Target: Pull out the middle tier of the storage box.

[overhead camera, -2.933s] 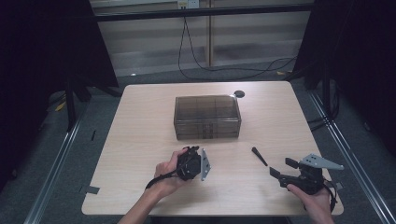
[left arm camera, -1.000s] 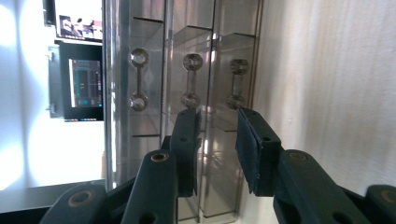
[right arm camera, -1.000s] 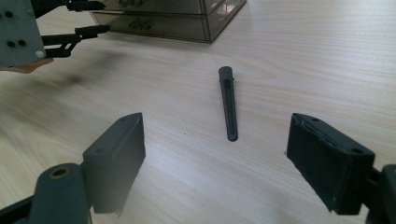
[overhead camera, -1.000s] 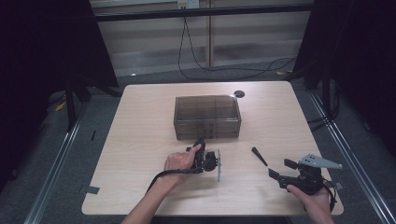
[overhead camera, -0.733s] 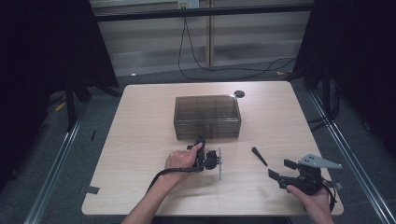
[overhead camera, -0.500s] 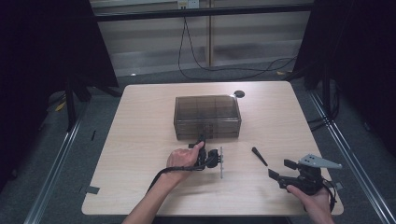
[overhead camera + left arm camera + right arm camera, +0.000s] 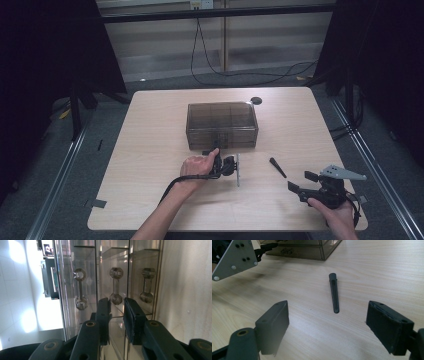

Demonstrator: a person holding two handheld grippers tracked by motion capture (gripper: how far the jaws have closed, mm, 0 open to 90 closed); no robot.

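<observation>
the left gripper [image 7: 216, 149] sits right up against the front face of the smoky clear drawer box [image 7: 222, 124], which stands a little behind the middle of the table [image 7: 150, 150]. seen along its own jaws, the middle drawer handle [image 7: 116, 285] lies just ahead of the narrow gap between them — the jaws have just been closing and now stand near together, not clearly pressing on it, with a matching handle [image 7: 80, 288] on one side and another [image 7: 147, 285] on the other.

room to move: from the box, the table runs bare toward 9 o'clock and toward 3 o'clock, and its far edge at 12 o'clock is near, with a small dark disc [image 7: 256, 100] close to it. the near edge at 6 o'clock is well apart from the box.

the right gripper [image 7: 301, 182] rests at about 4 o'clock from the box, near the table's near right corner, jaws wide apart and holding nothing. a slim black clip [image 7: 334, 292] lies flat on the wood between the two grippers — ahead of the right jaws, touching neither.

the box looks tinted brown, see-through, three drawers side by side, each with a faceted dumbbell-shaped handle.
</observation>
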